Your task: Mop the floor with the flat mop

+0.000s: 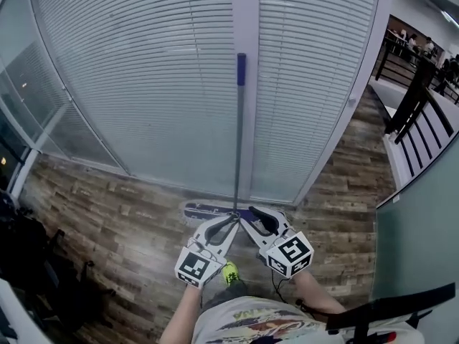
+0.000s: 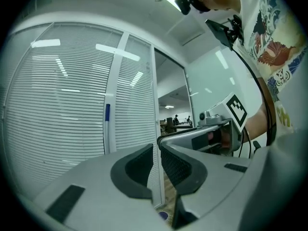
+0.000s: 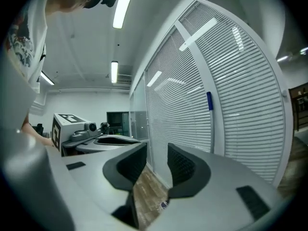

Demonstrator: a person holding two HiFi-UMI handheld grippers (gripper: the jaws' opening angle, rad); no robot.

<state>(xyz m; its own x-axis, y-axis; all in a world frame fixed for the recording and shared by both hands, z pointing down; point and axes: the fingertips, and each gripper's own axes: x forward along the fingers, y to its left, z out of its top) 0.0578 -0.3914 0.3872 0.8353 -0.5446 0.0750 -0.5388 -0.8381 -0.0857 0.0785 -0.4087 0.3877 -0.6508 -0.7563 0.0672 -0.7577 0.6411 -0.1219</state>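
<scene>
The flat mop stands upright against the blind-covered glass wall. Its thin pole ends in a blue grip, and its blue-and-white head lies on the wood floor. The grip also shows in the left gripper view and the right gripper view. My left gripper is just in front of the pole's foot, with a narrow slit between its pads and nothing in it. Beside it my right gripper is open wider, also with nothing in it. Neither gripper touches the pole.
White blinds behind glass fill the wall ahead. Wood-plank floor runs left and right. A dark railing and a glass partition are on the right. Dark objects sit at the lower left. My green shoe is under the grippers.
</scene>
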